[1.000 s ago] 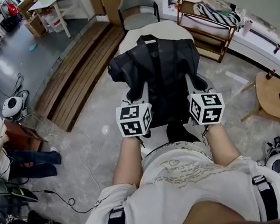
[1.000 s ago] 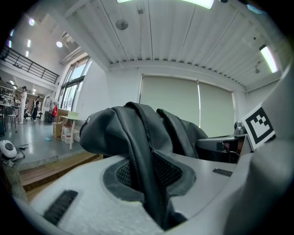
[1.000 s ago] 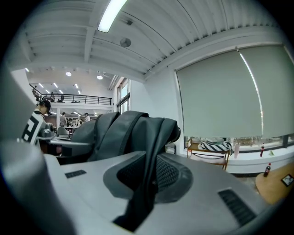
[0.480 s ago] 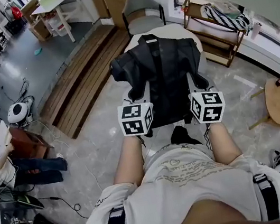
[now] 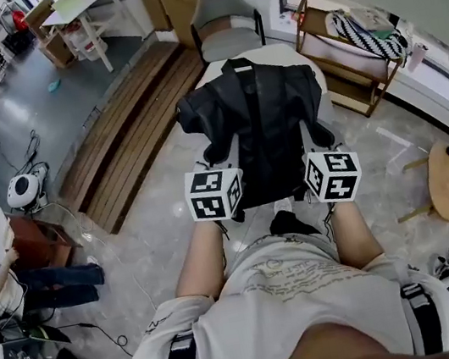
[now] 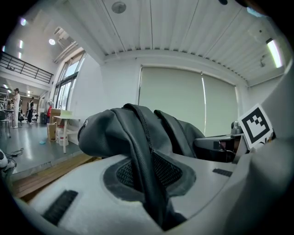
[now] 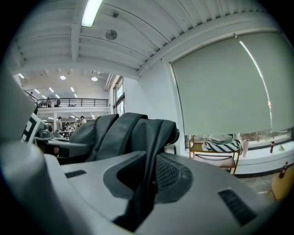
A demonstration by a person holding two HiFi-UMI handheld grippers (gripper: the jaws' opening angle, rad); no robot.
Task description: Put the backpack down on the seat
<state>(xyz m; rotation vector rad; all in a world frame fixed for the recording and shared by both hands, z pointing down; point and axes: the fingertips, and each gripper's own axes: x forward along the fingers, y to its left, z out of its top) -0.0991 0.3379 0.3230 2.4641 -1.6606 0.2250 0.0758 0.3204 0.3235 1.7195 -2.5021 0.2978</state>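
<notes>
- You held the backpack [image 5: 252,118] out in front of you. It hung over the near end of the pale seat [image 5: 305,61], and whether its underside touched the cushion could not be told.
- Your left gripper [image 6: 148,181] was clamped on a black strap [image 6: 140,137], its jaws drawn in against the webbing. Your right gripper [image 7: 140,188] pinched the other strap [image 7: 149,151] (a thinner fold, so those jaws stood closer together).
- The step in hand looked like the lowering: the bag was over the seat but not let go.
- The next move called for bringing both hands down evenly until the seat took the weight, then parting the jaws. An uneven drop could have tipped the bag off the edge.
- No brand or label could be read on the backpack. The only print was the black-and-white squares on the marker cubes [image 5: 214,193], a similar square on the small wooden table [image 5: 448,178], and a faint design on your shirt [image 5: 298,282], too small to read.
</notes>
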